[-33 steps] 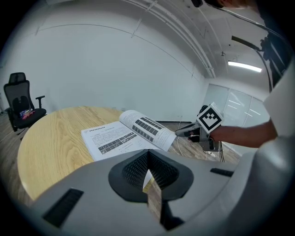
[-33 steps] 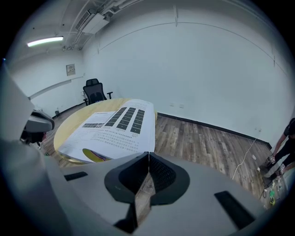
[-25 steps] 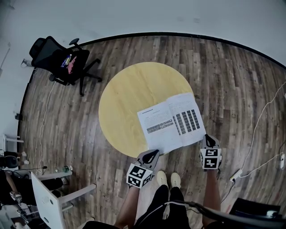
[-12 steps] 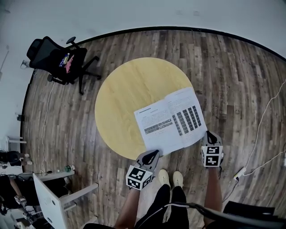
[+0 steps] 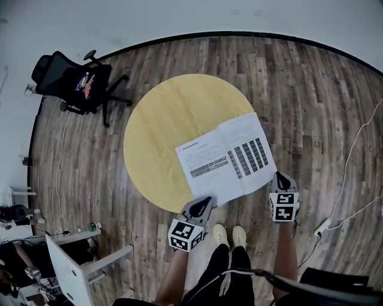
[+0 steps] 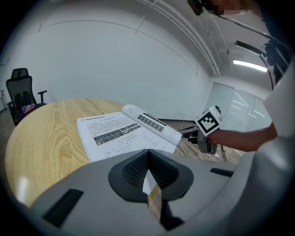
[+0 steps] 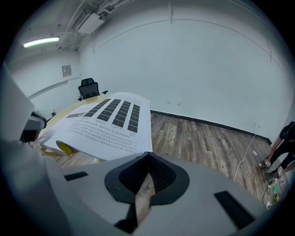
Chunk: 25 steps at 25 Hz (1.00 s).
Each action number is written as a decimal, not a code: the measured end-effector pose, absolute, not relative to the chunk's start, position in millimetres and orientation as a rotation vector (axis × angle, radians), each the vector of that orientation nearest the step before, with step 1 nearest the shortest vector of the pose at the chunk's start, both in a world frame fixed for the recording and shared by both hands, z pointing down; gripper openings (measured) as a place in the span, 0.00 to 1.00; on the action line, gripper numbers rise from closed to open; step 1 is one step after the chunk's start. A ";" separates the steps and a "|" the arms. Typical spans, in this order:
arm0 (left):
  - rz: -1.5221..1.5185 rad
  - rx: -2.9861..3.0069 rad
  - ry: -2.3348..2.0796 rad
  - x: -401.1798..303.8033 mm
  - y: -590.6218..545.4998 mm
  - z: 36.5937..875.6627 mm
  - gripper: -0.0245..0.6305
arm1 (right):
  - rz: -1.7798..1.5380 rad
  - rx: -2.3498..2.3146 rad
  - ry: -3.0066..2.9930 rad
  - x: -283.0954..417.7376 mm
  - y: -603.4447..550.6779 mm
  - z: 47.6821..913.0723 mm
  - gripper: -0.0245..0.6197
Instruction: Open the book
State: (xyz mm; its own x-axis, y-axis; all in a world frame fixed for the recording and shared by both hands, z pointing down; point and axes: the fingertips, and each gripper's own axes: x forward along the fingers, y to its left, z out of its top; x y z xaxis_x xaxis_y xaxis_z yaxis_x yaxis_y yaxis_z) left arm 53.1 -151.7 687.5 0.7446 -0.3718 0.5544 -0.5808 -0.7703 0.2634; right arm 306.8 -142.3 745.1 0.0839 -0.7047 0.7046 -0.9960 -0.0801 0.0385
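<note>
Floor of brown wood planks (image 5: pixel 299 89) spreads under white walls. Round yellow wooden table (image 5: pixel 167 119) stands central, black office chair (image 5: pixel 75 77) at ten o'clock. Open white printed book (image 5: pixel 226 158) overhangs the table's five o'clock edge. Left gripper (image 5: pixel 205 204) and right gripper (image 5: pixel 280 179) sit beside it, jaws closed.

Table (image 5: pixel 161 119): round, with a pale yellow wood top, standing in the middle of the floor.
Chair (image 5: pixel 72 77): black office chair, sitting well left of the table near the wall.
Items (image 5: pixel 85 83): small and colourful, lying on the chair seat; too small to tell what they are.
Floor (image 5: pixel 299 83): dark wood planks, running under everything.
Wall (image 5: pixel 179 18): white, curving round the far side.
Cable (image 5: pixel 353 155): white, trailing over the floor at right, well apart from the table.
Desk (image 5: pixel 63 263): white, standing at lower left.
Light (image 7: pixel 41 42): ceiling strip, glowing.
</note>
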 end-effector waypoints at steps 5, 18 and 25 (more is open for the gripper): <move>0.669 2.516 -0.740 46.3 -151.7 686.2 0.04 | 0.724 1.845 -1.670 304.8 -140.3 744.5 0.05; 0.665 2.511 -0.767 36.8 -155.7 682.2 0.04 | 0.763 1.867 -1.666 306.6 -140.6 743.1 0.05; 0.669 2.512 -0.769 37.6 -154.8 681.4 0.04 | 0.753 1.886 -1.650 313.8 -136.9 746.0 0.06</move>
State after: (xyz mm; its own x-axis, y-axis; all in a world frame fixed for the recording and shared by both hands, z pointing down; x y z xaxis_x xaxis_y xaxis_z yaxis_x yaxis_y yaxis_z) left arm 37.6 -154.8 681.4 0.7302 -0.3985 0.5550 -0.6047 -0.7550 0.2535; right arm 313.8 -136.9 746.0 0.1036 -0.7036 0.7030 -0.9921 -0.1235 0.0227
